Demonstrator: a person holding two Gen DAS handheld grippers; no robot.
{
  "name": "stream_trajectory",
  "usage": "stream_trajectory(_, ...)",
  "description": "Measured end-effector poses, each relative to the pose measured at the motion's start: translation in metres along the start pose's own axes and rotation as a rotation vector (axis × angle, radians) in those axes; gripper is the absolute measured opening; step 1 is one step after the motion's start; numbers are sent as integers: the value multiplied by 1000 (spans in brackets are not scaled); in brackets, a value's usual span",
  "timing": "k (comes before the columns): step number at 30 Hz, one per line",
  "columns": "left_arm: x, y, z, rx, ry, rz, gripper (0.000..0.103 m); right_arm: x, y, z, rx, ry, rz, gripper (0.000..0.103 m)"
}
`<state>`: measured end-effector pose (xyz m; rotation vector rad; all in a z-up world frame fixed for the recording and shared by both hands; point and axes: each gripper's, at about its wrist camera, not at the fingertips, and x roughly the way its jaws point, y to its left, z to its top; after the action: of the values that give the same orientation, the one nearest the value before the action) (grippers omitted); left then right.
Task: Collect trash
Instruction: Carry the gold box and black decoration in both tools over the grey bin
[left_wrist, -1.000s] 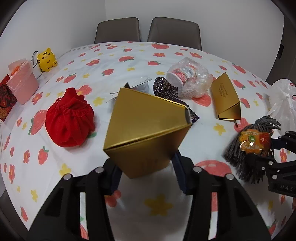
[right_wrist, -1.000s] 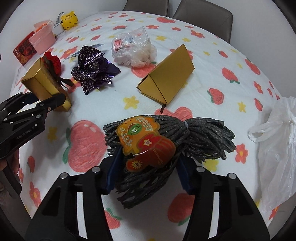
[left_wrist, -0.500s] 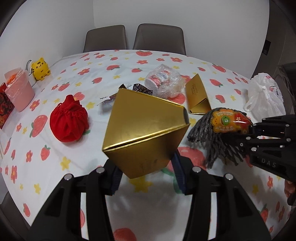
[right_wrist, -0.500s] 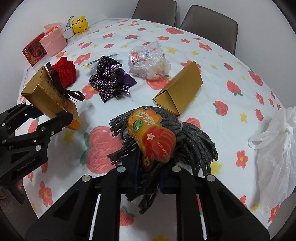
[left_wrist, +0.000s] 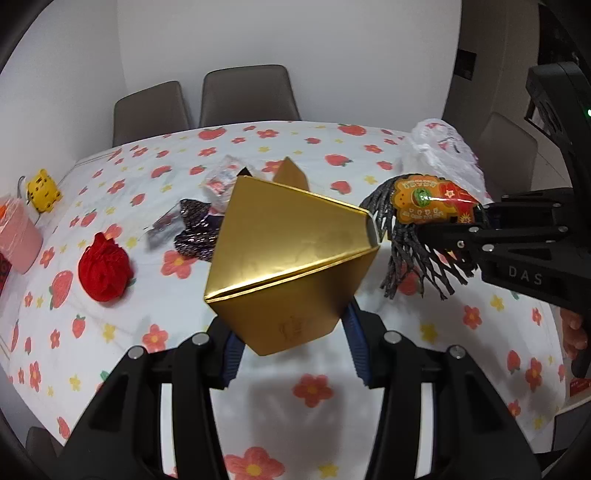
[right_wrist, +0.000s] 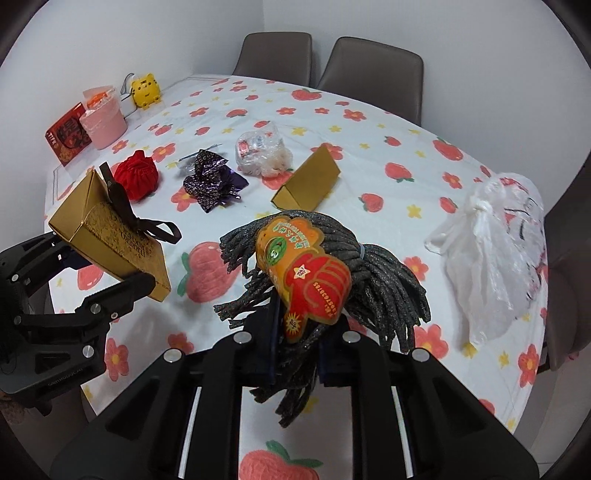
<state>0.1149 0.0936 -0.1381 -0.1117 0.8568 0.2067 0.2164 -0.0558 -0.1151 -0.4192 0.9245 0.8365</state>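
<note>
The floral-clothed table (right_wrist: 369, 122) spreads below both held pieces. The left gripper (left_wrist: 291, 347) pinches a gold box (left_wrist: 291, 258) above it; the right gripper (right_wrist: 295, 350) — jaws having just closed — clamps a dark netting bundle (right_wrist: 369, 273), lifted near the white plastic bag (right_wrist: 491, 254).

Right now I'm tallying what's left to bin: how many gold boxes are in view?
2. One gold box is held off the table in the left gripper's fingers; the other gold box lies on the tablecloth mid-table.
</note>
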Motion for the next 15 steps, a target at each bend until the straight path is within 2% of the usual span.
stream_trajectory(7,-10,-78,1,181,1,-126,48,-51,-42,-49,144,-35,-92,14)
stream_trajectory(12,-22,-157,-1,313,-8,-225,48,-99,-82,-99,248,-66,-163,14)
stream_trajectory(15,-31,-213,-5,386,-18,-285,48,-134,-113,-140,321,-85,-220,14)
